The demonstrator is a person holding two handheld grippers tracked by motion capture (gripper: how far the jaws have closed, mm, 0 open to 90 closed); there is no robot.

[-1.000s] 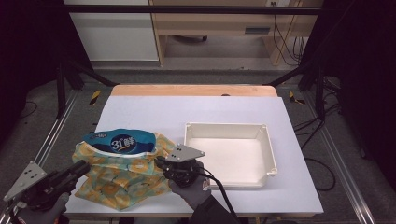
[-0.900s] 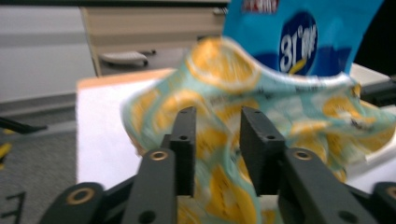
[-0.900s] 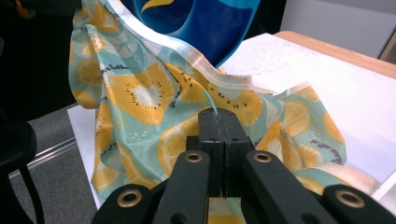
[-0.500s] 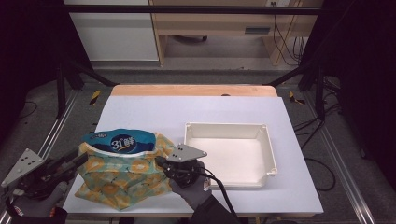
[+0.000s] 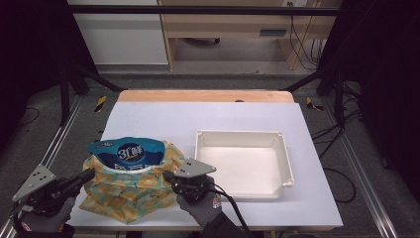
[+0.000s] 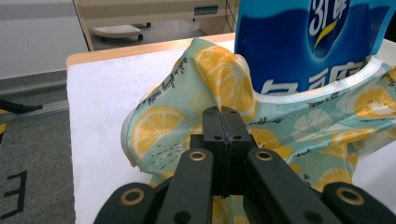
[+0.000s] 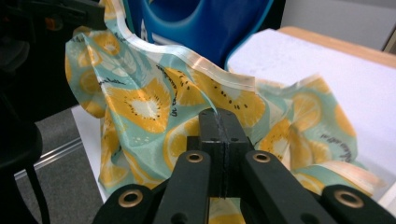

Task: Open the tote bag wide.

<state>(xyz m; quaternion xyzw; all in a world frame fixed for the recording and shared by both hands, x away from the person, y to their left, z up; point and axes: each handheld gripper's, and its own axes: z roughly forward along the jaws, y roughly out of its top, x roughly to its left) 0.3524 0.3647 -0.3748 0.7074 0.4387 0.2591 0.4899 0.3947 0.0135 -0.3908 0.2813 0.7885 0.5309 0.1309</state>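
Observation:
A cloth bag point(image 5: 129, 196) printed with orange and lemon slices lies at the table's front left, with a blue package point(image 5: 131, 151) sticking out of its mouth. My left gripper point(image 5: 90, 173) is at the bag's left edge; its jaws have just been closing and now meet on the cloth point(image 6: 159, 135) at their tips point(image 6: 223, 114). The package point(image 6: 299, 42) rises just behind. My right gripper point(image 5: 169, 176) is shut on the bag's right edge, where a fold of the cloth point(image 7: 140, 107) runs into its tips point(image 7: 218, 116) below the package point(image 7: 201, 23).
A shallow white tray point(image 5: 237, 134) stands to the right of the bag, close to the right hand. The white table top point(image 5: 208, 116) has a wooden strip along its far edge. Dark floor, rails and cables lie around the table.
The left gripper's jaws have come together on the bag's left edge. The bag, the package and the right gripper have kept their places.

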